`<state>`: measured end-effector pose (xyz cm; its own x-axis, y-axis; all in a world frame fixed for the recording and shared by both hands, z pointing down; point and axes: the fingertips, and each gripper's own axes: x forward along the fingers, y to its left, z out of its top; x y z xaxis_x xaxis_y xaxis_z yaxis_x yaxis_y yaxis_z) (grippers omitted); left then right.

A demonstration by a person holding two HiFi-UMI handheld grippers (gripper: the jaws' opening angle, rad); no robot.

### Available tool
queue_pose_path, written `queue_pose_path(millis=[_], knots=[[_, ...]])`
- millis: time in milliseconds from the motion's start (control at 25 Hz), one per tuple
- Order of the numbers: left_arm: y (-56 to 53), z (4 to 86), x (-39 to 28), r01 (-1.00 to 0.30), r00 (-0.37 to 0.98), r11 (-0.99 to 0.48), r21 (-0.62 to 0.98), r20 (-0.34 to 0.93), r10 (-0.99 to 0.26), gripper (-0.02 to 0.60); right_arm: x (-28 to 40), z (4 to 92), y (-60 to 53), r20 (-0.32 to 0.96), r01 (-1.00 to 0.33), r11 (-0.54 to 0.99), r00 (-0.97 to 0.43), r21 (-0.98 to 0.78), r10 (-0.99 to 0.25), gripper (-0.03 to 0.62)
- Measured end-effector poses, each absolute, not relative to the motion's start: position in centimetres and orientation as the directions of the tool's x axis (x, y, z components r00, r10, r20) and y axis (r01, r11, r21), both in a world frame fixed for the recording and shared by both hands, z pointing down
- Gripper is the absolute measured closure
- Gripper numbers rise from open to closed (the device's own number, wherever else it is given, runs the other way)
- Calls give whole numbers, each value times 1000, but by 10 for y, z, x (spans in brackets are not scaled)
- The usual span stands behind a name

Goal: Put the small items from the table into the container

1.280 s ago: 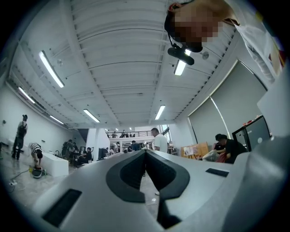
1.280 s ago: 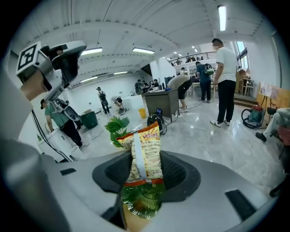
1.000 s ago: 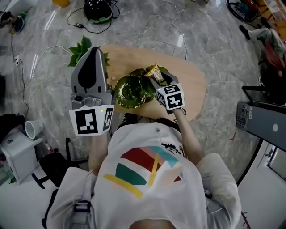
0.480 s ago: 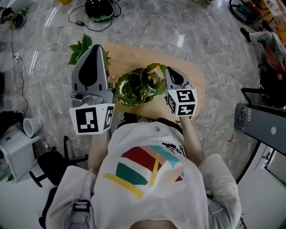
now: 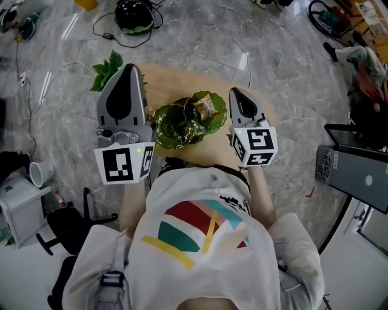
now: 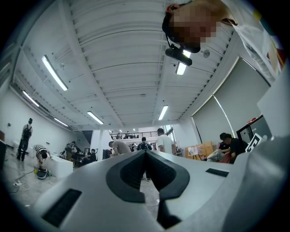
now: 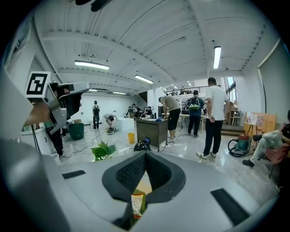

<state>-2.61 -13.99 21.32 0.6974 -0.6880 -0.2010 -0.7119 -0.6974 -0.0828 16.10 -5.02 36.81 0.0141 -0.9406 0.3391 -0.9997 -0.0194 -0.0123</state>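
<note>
A green leaf-shaped dish (image 5: 176, 124) stands on the small round wooden table (image 5: 257, 115). A yellow snack packet (image 5: 207, 106) lies in the dish's right half. My right gripper (image 5: 236, 92) hovers just right of the dish, apart from the packet, its jaws shut on nothing. In the right gripper view the jaws (image 7: 145, 155) meet at the tips, and the packet (image 7: 137, 204) shows below through the gap behind them. My left gripper (image 5: 125, 66) is held up left of the dish, shut and empty. In its own view my left gripper (image 6: 146, 152) points out across the room.
A leafy green plant (image 5: 107, 66) pokes out at the table's far left. Cables and a black object (image 5: 133, 13) lie on the marble floor beyond. A paper cup (image 5: 41, 174) and a white box (image 5: 21, 209) sit at lower left, a dark case (image 5: 357, 169) at right.
My right gripper let go of the snack packet into the dish, drew back to the right and upward, and closed its jaws. The left gripper stayed put.
</note>
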Motion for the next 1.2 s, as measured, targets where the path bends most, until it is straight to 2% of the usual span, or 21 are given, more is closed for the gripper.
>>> queue_pose_path(millis=[280, 440, 600, 720, 800, 840, 1000, 1080, 1200], knots=[[-126, 206, -39, -772, 625, -633, -60, -253, -738, 572, 152, 350, -50, 298, -995, 104, -102, -9, -949, 580], [-116, 213, -57, -819, 567, -570, -63, -238, -788, 572, 130, 340, -57, 309, -947, 319, -298, 19, -903, 580], [-105, 225, -86, -871, 490, -486, -72, -208, -847, 572, 103, 328, -74, 349, -826, 550, -483, 122, -803, 579], [-101, 242, -114, -909, 416, -410, -72, -181, -891, 572, 75, 326, -98, 407, -675, 716, -613, 176, -677, 559], [-102, 257, -132, -926, 378, -370, -75, -161, -912, 572, 49, 334, -115, 460, -556, 808, -677, 194, -575, 429], [-103, 266, -141, -932, 361, -354, -77, -149, -920, 572, 35, 341, -124, 492, -490, 844, -691, 219, -529, 410], [-118, 310, -175, -957, 289, -284, -59, -92, -953, 572, -24, 397, -159, 680, -184, 942, -654, 282, -332, 411], [-130, 334, -193, -964, 265, -263, -45, -62, -962, 572, -59, 436, -170, 748, -80, 976, -632, 200, -205, 411], [-149, 366, -220, -973, 232, -231, -17, -33, -972, 572, -110, 500, -178, 791, -28, 1000, -612, 9, -24, 411]])
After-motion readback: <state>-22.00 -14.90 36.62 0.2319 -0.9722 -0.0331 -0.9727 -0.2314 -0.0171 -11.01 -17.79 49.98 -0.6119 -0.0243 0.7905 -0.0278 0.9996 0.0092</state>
